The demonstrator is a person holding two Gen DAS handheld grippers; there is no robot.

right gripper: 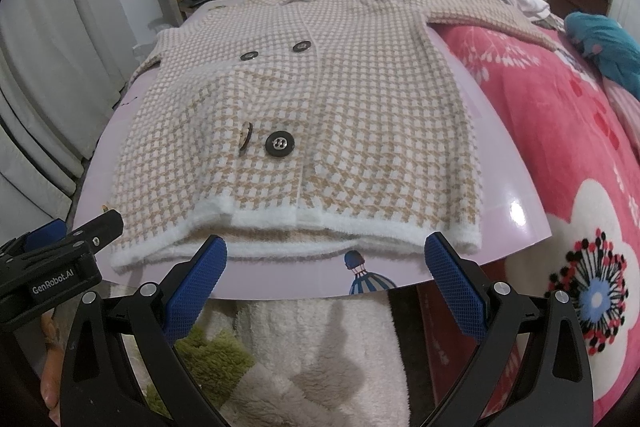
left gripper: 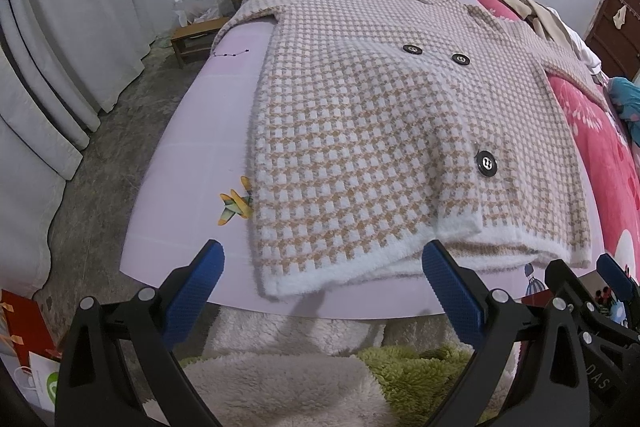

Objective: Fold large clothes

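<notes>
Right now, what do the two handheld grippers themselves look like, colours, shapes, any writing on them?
Both are matte black plastic frames with silver screw heads. The left gripper and right gripper each carry two flat fingers faced with blue, finely dimpled pads. The arms behind the fingers are triangular with cut-out slots. White lettering reads "GenRobot.AI" on the left gripper's body as seen in the right wrist view. No cables or sleeves are visible.

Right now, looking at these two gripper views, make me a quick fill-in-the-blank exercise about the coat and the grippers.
1. The checked coat lies spread flat on a ____ mat.
2. Both the left gripper and the right gripper have their jaws ____.
3. The pads on the gripper fingers are ____ in colour.
4. The coat's hem is trimmed in ____.

Missing words: lilac; open; blue; white
</notes>
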